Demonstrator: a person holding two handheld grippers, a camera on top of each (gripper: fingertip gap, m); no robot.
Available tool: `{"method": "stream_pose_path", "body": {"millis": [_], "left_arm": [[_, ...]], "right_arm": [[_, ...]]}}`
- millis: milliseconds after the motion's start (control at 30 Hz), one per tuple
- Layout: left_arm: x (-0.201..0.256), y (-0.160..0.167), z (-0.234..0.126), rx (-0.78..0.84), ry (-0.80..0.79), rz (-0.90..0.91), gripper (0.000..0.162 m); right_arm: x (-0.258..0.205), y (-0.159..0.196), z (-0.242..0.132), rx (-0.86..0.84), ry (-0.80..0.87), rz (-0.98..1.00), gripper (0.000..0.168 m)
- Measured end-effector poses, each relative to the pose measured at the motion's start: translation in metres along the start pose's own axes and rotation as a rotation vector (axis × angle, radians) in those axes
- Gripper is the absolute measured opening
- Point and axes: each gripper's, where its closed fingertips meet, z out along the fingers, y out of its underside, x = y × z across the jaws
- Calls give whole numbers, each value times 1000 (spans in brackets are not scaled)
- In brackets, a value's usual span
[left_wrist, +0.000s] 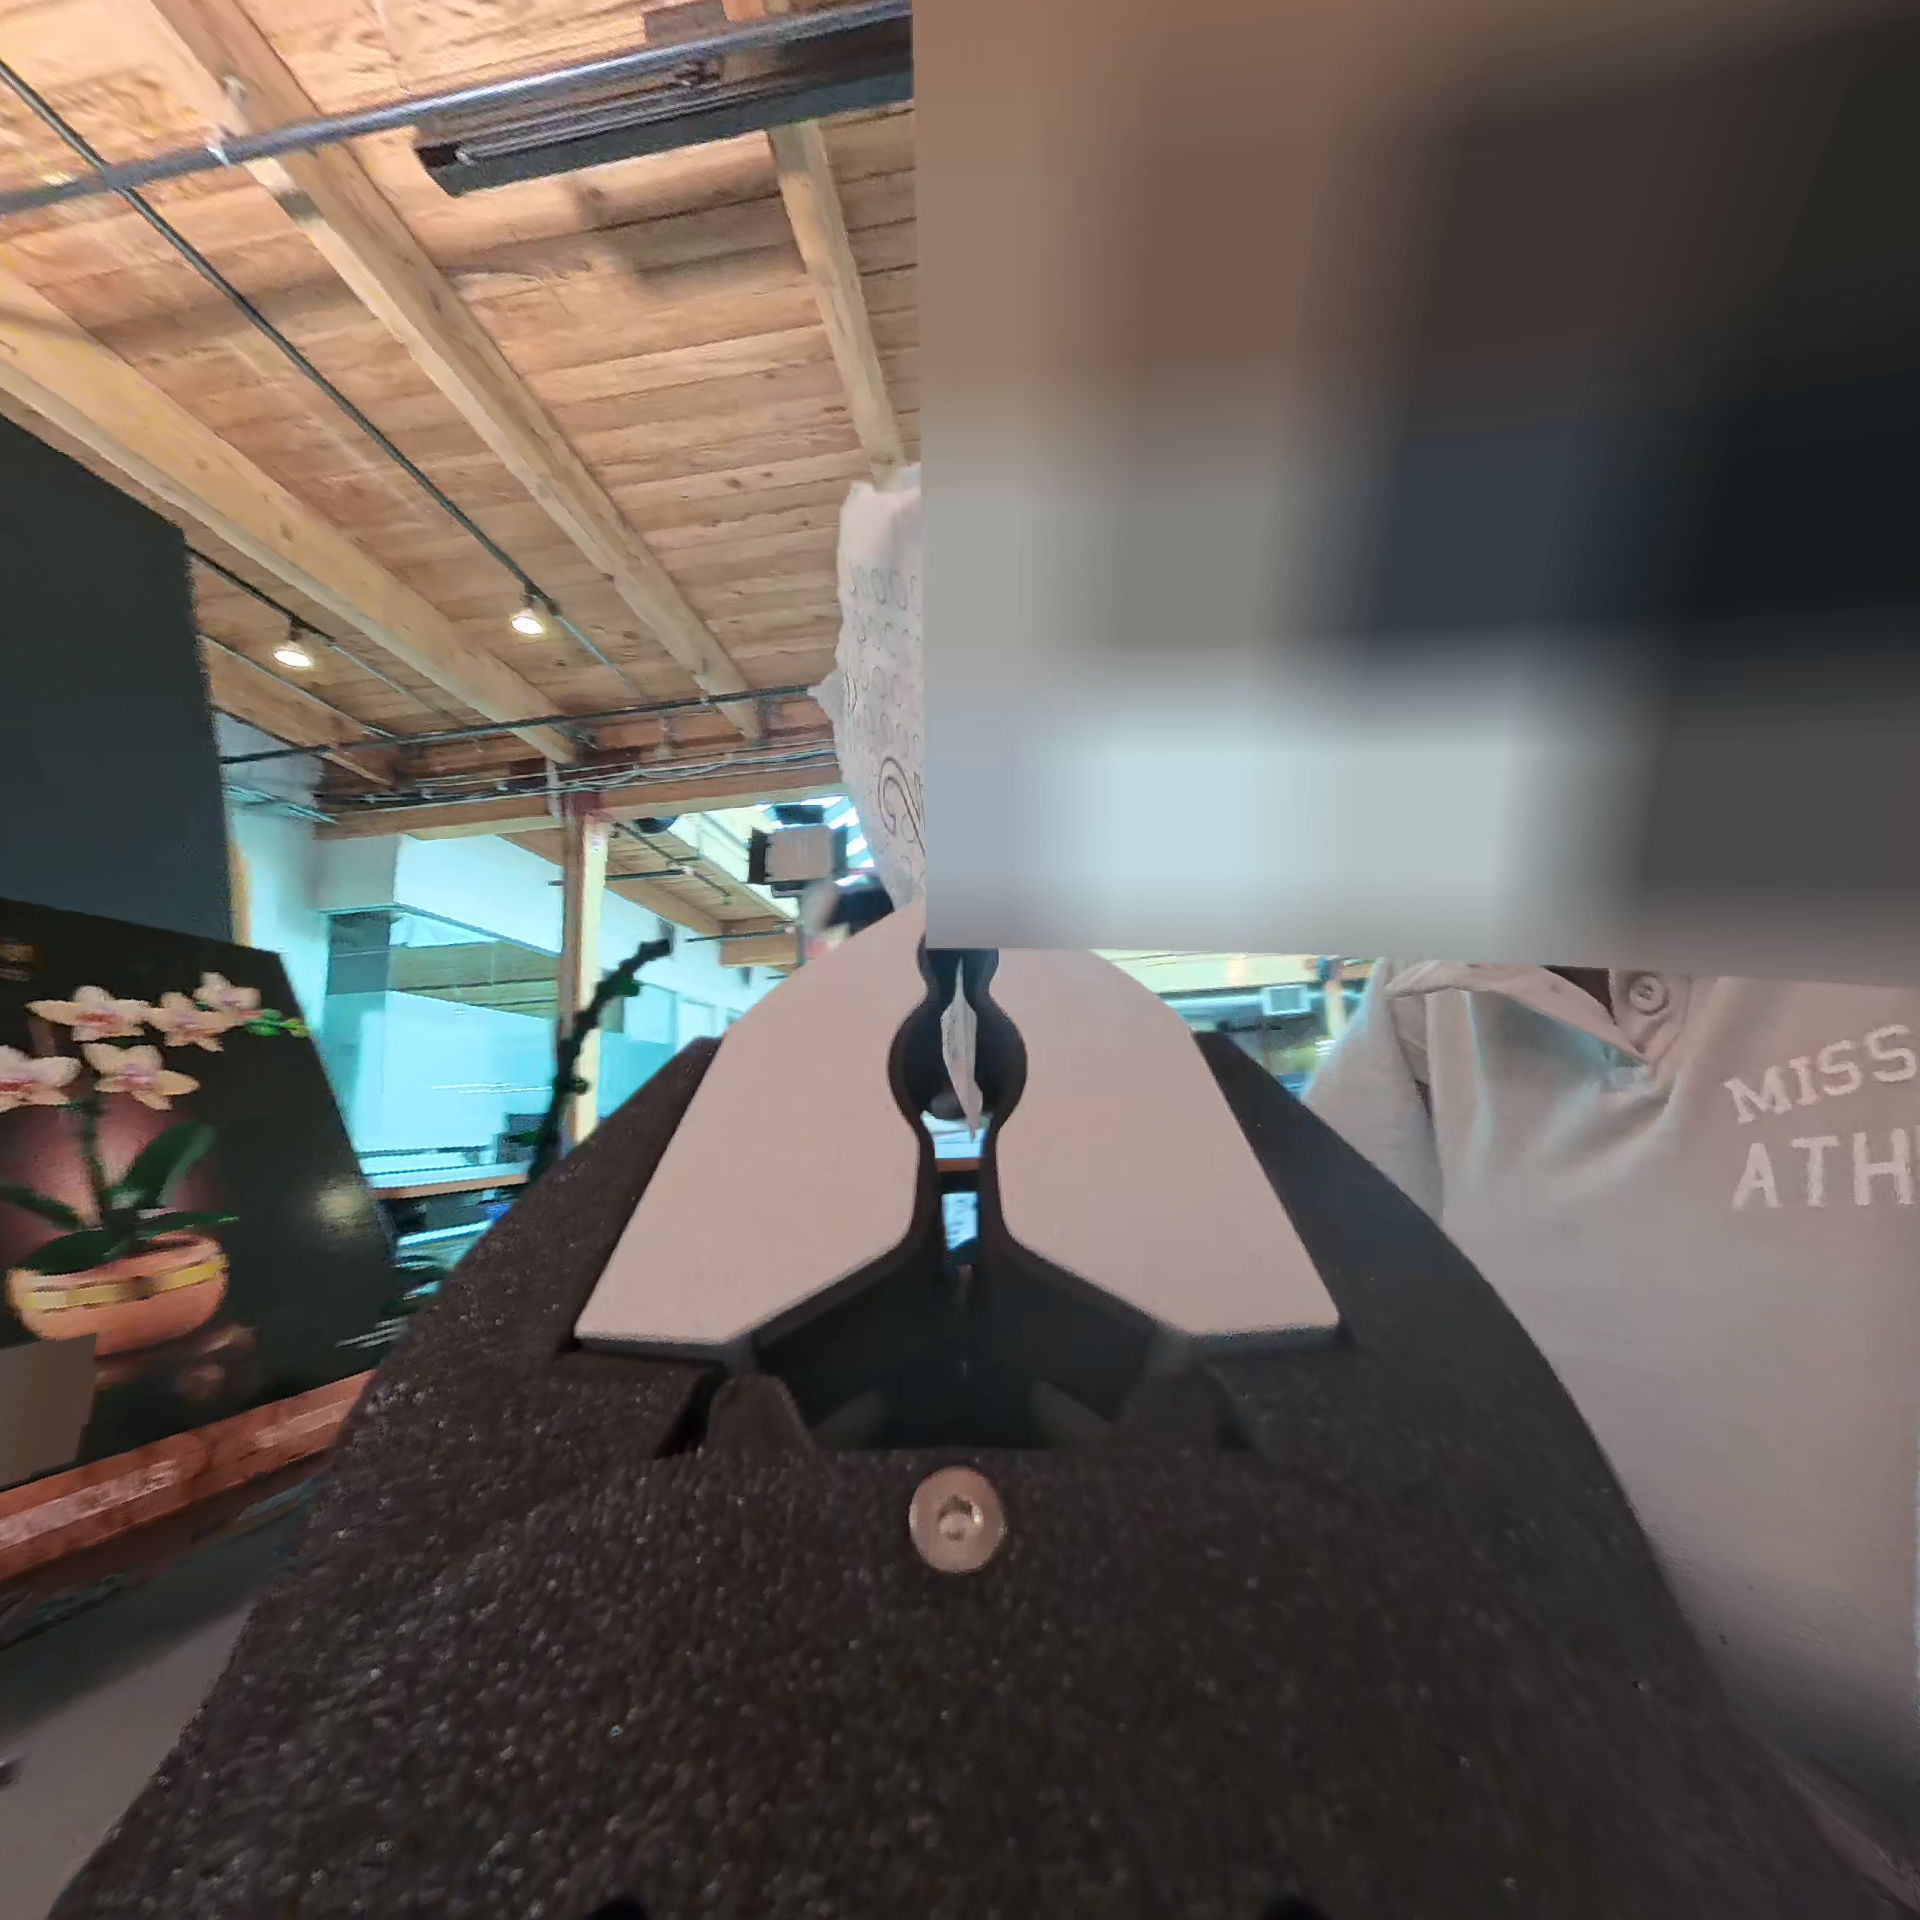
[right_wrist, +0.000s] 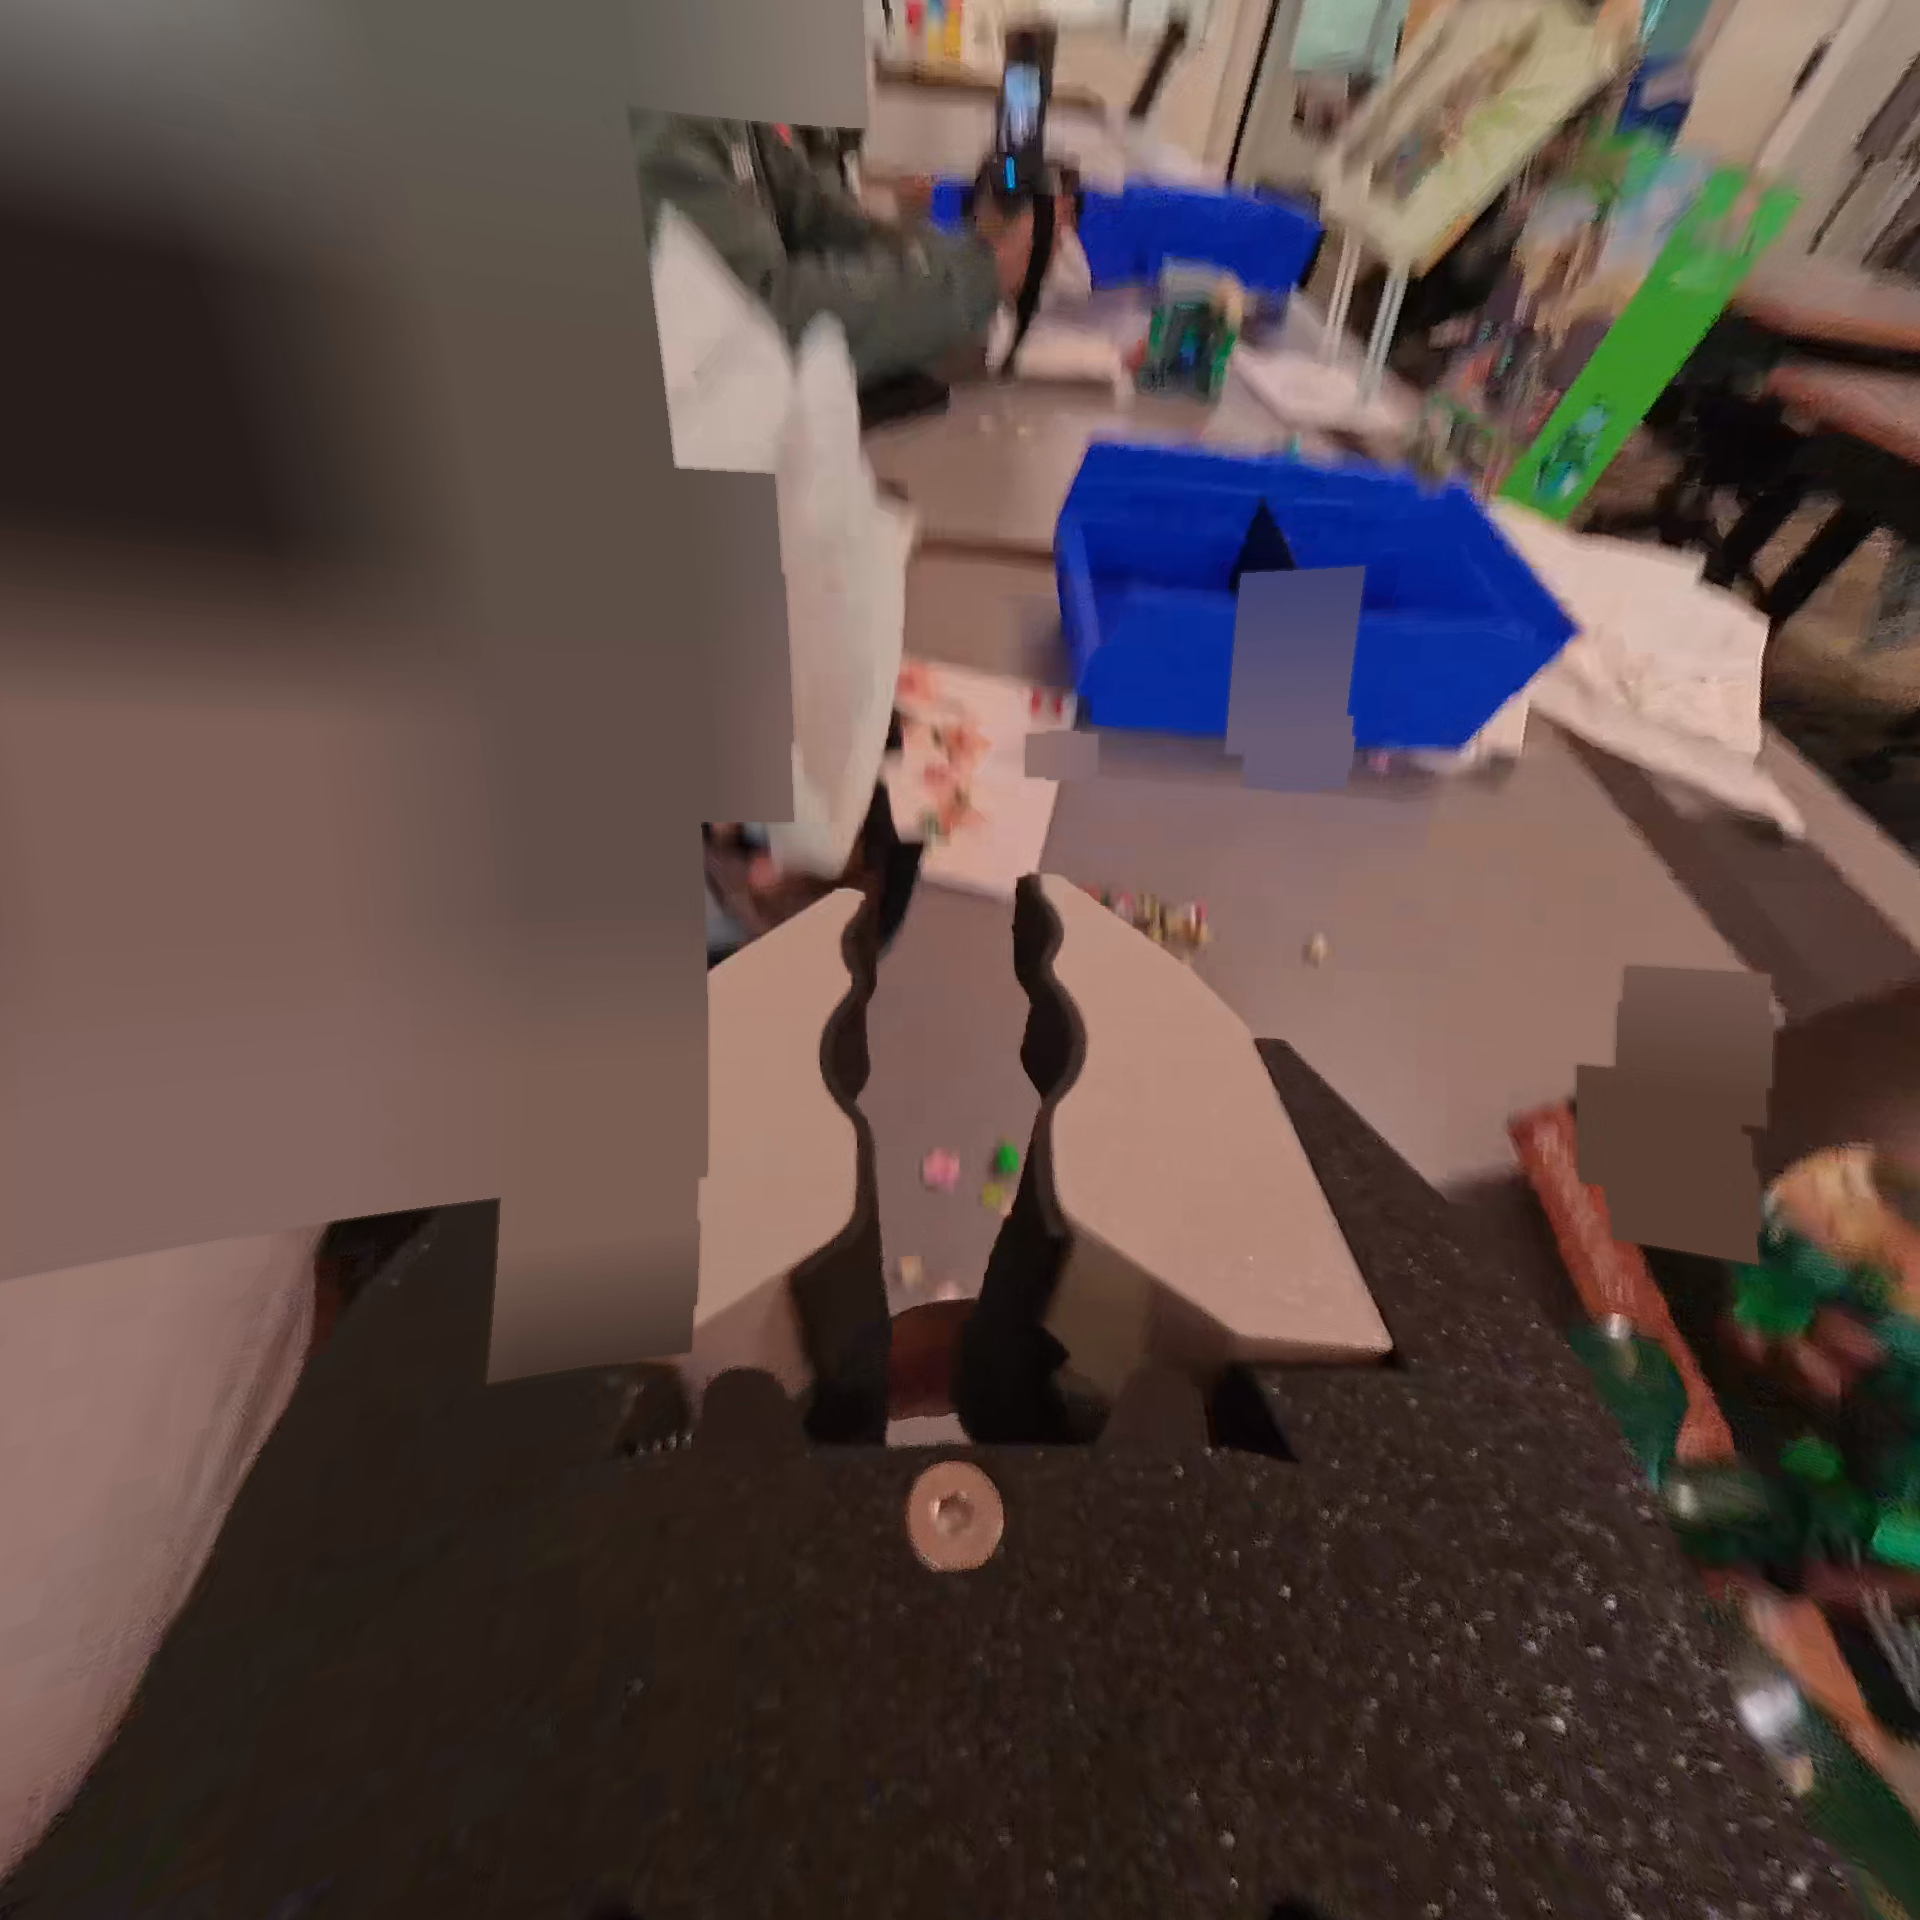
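Note:
My left gripper points upward and is shut on the thin edge of a white paper bag with a grey printed pattern. The bag rises above the fingertips; most of it is hidden behind a blurred patch. My right gripper is open with a narrow gap and holds nothing, hovering over a grey table. The white bag hangs just ahead and left of its fingertips. Small coloured bricks lie on the table below the gap.
A blue bin stands ahead on the table, an open booklet before it. A green and brown brick model is at the right. A box picturing orchids stands left. A person in a light sweatshirt is close by. One gripper's finger ends stand about 11 cm off the other's.

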Motion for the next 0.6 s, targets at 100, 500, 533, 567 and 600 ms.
{"method": "stream_pose_path", "body": {"millis": [100, 500, 533, 567, 600], "left_arm": [[-6, -6, -6, -36, -46, 56, 0], [-2, 15, -4, -119, -10, 24, 0], [-2, 18, -4, -130, -11, 25, 0], [-3, 19, -5, -137, -12, 25, 0], [-3, 21, -5, -142, -14, 24, 0]], "right_arm": [[3, 87, 15, -267, 55, 90, 32], [2, 199, 52, -434, 157, 228, 5], [3, 199, 51, -438, 158, 223, 4], [5, 198, 49, -437, 162, 219, 3], [8, 193, 46, -421, 171, 216, 2]]}}
